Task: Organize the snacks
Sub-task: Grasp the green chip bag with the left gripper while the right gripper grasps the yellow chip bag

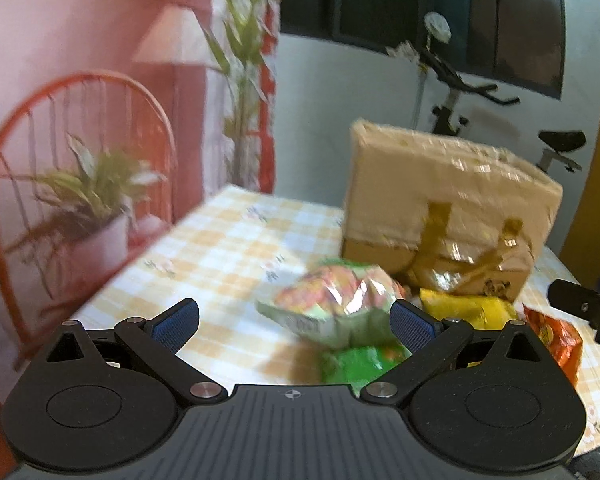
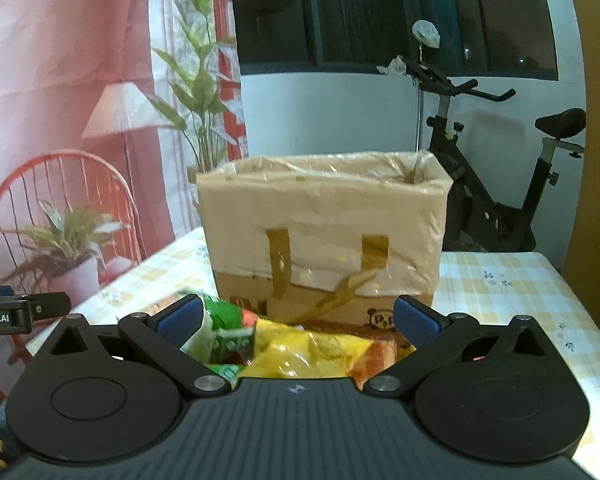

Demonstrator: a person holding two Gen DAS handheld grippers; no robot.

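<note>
Left wrist view shows my left gripper (image 1: 295, 320) spread wide with nothing between its blue pads, hovering over the checked worktop (image 1: 220, 240). Just ahead of it lies a pale green snack bag (image 1: 332, 304) with orange print, resting partly on a bright green packet (image 1: 356, 364). A yellow packet (image 1: 464, 306) sits to the right of those, close against the foot of the cardboard box (image 1: 444, 200), and an orange packet (image 1: 556, 336) lies further right near the worktop edge. The tip of my right gripper (image 1: 580, 308) pokes in at the right margin of this view.

From the right wrist view, my right gripper (image 2: 298, 322) is also wide open and holding nothing. Below and between its fingers lies the snack pile: a green packet (image 2: 220, 320) on the left, the yellow packet (image 2: 300, 344) in the middle, an orange one (image 2: 380, 354) to the right. The cardboard box (image 2: 324, 232) stands upright just behind the pile, open at the top, lined with clear plastic and patched with brown tape. I cannot see whether anything is inside it. An exercise bike (image 2: 500, 184) stands beyond the worktop.
</note>
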